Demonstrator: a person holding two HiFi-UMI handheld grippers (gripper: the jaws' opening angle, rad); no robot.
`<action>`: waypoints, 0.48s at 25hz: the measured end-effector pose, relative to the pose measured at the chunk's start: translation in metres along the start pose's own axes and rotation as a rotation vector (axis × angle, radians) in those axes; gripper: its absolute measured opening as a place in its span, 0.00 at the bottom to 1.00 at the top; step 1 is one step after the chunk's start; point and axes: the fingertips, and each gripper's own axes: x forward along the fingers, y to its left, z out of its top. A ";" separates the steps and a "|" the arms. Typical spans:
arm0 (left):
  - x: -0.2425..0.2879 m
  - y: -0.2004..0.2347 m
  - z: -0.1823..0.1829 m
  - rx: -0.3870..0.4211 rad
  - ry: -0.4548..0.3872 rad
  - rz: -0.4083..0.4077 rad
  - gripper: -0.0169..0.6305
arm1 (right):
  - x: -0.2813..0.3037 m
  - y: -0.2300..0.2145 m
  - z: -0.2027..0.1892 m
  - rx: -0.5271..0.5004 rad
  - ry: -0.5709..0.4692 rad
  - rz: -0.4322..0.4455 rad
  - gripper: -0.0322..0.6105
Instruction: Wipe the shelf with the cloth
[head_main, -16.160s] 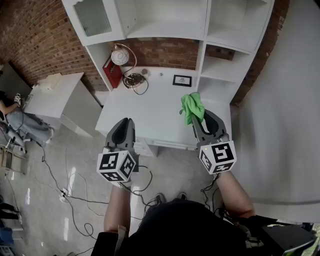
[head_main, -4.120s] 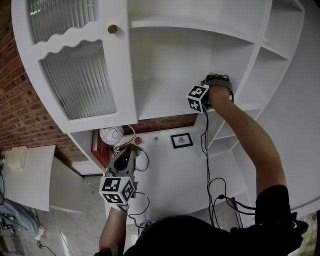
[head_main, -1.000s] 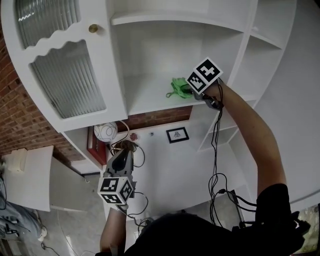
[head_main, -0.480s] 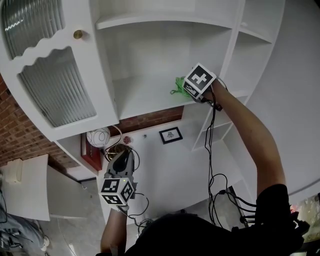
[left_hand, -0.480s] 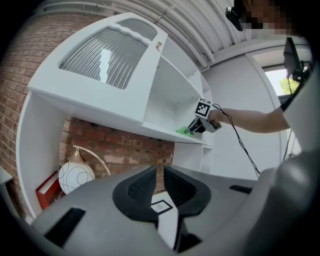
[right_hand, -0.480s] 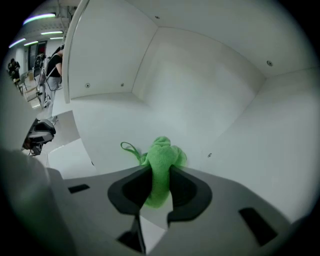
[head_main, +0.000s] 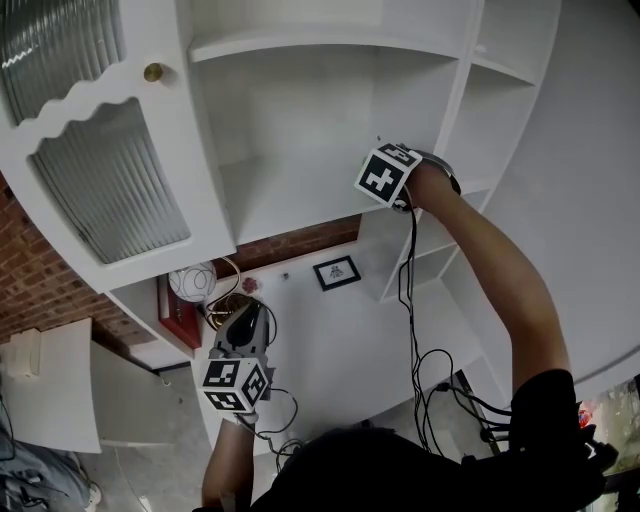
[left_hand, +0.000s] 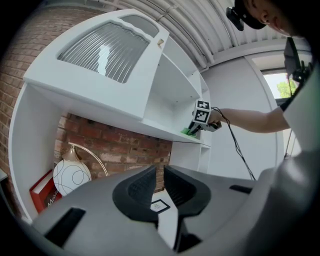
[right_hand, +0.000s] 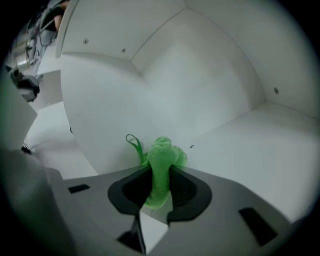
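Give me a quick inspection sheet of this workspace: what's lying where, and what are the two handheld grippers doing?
Surface: white shelf, bare where visible; no dirt seen.
Job's things: green cloth, bunched, at the shelf's front edge.
Clutter: on the desk below, a globe lamp, a red case and a small framed picture.
Grippers: right gripper clamped on the cloth; left gripper jaws together, empty, held low over the desk.
Cables: black cable hangs from the right gripper along the arm.
Surroundings: brick wall, ribbed-glass cabinet door.
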 end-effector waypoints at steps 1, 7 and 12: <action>0.000 0.000 0.000 0.000 0.000 -0.002 0.10 | 0.001 -0.002 -0.004 -0.044 0.034 -0.040 0.18; -0.001 0.003 -0.001 -0.001 0.004 -0.005 0.10 | 0.008 -0.013 -0.025 -0.275 0.215 -0.234 0.18; -0.003 0.005 -0.004 -0.009 0.018 -0.005 0.10 | 0.000 -0.026 -0.013 -0.460 0.286 -0.464 0.18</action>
